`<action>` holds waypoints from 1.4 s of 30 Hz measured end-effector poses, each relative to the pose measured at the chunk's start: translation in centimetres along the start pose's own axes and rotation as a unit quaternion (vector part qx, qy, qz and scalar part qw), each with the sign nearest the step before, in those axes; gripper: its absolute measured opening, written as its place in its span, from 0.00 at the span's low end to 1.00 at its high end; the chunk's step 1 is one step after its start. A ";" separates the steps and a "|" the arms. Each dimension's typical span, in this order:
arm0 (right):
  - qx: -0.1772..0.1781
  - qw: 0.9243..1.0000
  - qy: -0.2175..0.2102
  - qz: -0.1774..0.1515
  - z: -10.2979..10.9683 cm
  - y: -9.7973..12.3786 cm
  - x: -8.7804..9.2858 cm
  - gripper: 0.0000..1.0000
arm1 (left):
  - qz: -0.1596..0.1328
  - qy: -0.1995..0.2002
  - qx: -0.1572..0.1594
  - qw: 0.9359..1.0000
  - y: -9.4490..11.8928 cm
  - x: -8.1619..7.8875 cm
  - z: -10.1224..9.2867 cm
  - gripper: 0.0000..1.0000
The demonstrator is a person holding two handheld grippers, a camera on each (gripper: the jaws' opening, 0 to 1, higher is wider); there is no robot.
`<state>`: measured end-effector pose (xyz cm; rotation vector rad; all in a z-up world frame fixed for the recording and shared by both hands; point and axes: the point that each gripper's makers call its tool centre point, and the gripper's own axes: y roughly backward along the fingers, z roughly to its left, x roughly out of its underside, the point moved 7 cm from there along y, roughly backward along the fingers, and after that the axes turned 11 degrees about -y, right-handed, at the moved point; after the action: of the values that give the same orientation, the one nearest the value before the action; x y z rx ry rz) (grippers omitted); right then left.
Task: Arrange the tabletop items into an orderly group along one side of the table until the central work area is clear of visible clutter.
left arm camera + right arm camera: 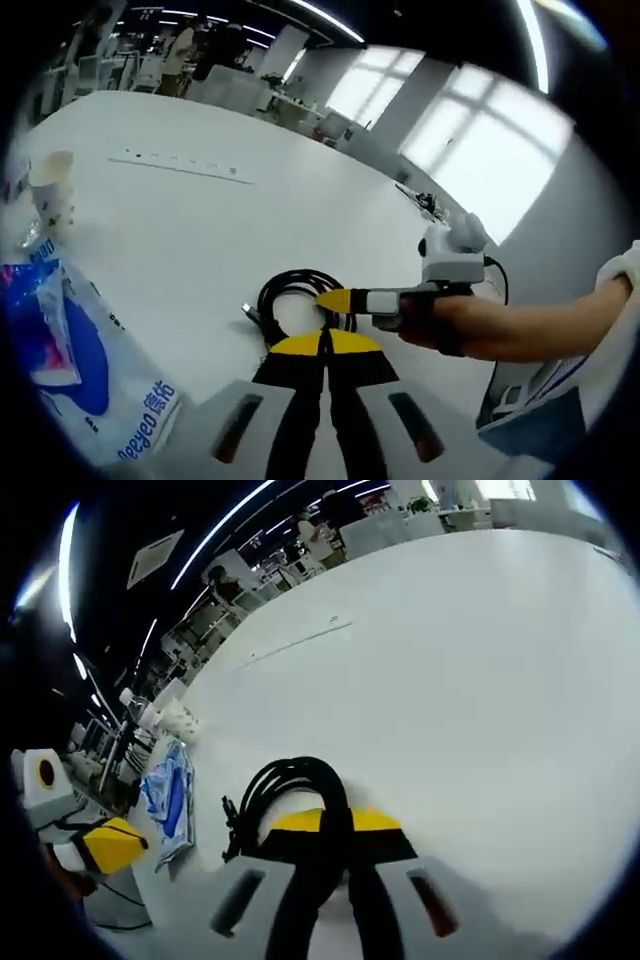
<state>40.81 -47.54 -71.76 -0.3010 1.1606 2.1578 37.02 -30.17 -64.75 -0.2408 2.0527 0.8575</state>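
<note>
My right claw (322,852) is closed on the coiled black cable (285,795), the loop passing between its yellow tips. In the left gripper view that same claw reaches in from 3 o'clock, its tip over the coil at centre. My left claw (324,350) sits narrow, tips nearly touching and holding nothing, just short of the cable.

I judge the step in hand to be collecting the cable, which lies well out on the white bench (470,660), so it can join the group. That group looks to be forming at 9 o'clock in the left gripper view: a blue-and-white plastic pack (75,365) and a patterned paper cup (52,195) near the bench edge.

The next move calls for carrying the whole coil over beside the pack without trailing a loose end. Open bench runs wide toward 12 o'clock, with only a thin strip (180,165) lying far off. The near edge is close below the claws.
</note>
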 end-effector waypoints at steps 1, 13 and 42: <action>0.001 1.000 0.005 0.000 0.0 0.0 0.0 0.05 | -0.001 0.002 -0.001 1.000 0.1 0.1 0.0 0.00; -0.010 0.993 0.112 -0.030 1.2 1.2 -0.8 0.19 | -0.022 0.010 -0.026 0.999 2.2 0.3 0.8 0.04; -0.060 0.985 0.161 -0.026 4.3 8.5 2.2 0.85 | -0.013 -0.009 -0.142 0.990 8.1 2.2 5.7 0.86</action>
<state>34.09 -46.41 -64.79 -0.7488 1.1812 2.1906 35.66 -20.11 -64.77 -0.4124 1.9034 1.1307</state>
